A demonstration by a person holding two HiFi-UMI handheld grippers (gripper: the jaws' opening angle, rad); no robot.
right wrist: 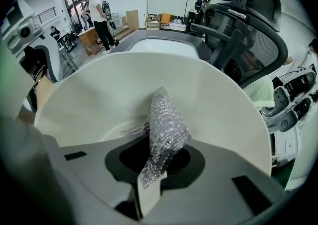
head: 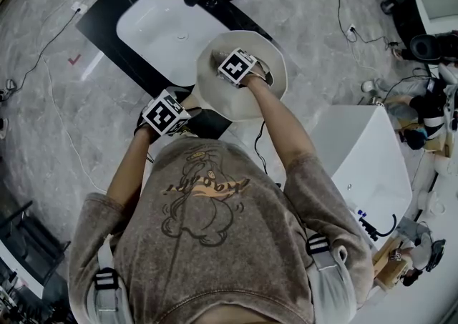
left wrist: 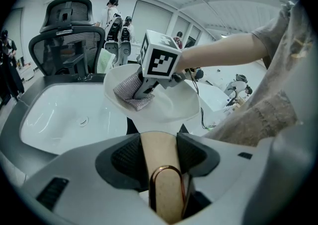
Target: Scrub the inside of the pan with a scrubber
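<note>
Pan handle (left wrist: 166, 191) clamped in my left tool (left wrist: 159, 157), pan (head: 222, 95) at its 2 o'clock, my right tool (right wrist: 159, 162) gripping scrubber (right wrist: 168, 124) inside.

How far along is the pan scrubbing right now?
Done: left gripper holds the handle, right gripper holds the scrubber. In hand: scrubber is down inside the pan, by the sink. Left: the scrubbing itself; no visible residue shows how much remains.

The person wears a short-sleeved grey-brown T-shirt (head: 215, 258) with a cartoon print (head: 204, 197) and grey shoulder straps (head: 322, 251) with black buckles. The left gripper (left wrist: 159, 157) and right gripper (right wrist: 161, 157) have pale grey shells, black jaw pads and white cubes (head: 237, 66) with black square markers.
</note>
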